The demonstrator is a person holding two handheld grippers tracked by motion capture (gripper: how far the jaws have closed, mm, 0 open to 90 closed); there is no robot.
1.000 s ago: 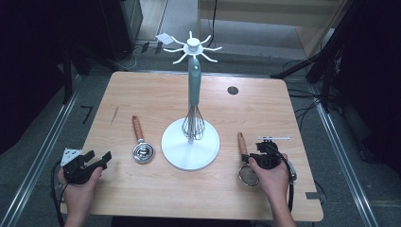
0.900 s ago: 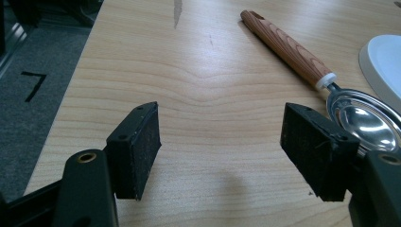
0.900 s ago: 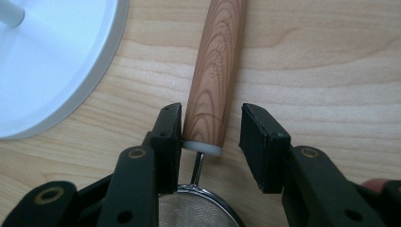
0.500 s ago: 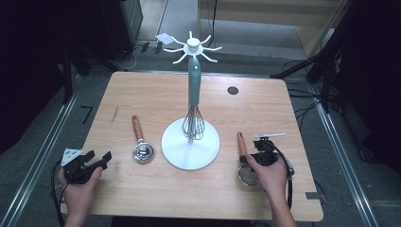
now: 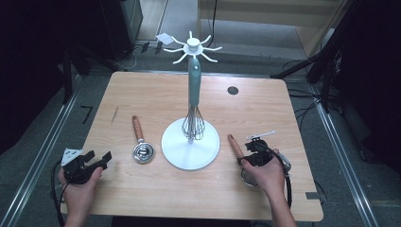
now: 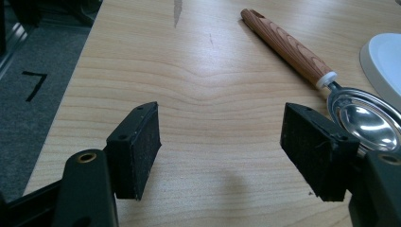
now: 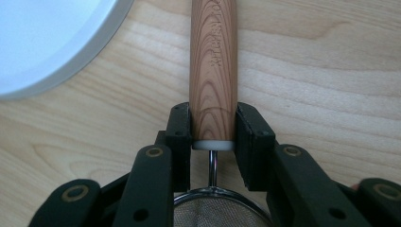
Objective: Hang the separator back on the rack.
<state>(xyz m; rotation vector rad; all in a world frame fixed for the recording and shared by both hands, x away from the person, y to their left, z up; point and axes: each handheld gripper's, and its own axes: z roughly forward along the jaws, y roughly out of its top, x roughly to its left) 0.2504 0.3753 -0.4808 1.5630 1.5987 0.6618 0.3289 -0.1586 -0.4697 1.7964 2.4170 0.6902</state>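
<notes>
On the wooden surface (image 5: 156, 94) lie two wood-handled utensils: one strainer (image 7: 213, 61) at the right and one scoop (image 5: 140, 144) at the left, with one white stand (image 5: 190, 142) between them carrying one whisk (image 5: 193, 124) that hangs from its teal post. There are two claws, one in each hand. The right claw (image 7: 213, 137) has just been closing, and in the right gripper view its pads sit against both sides of the strainer's wooden handle at the end nearest the mesh bowl, so it grips the strainer. The strainer lies flat just beside the stand's round base; its long axis runs from the bowl, near the person under the right hand (image 5: 267, 172), away towards the far side of the surface, leaning a little to the left in the high view. The left claw (image 6: 220, 142) stands open over bare wood at the surface's near left corner, nothing between its pads, with the scoop's shiny bowl just beside its right pad and the scoop's handle pointing away
</notes>
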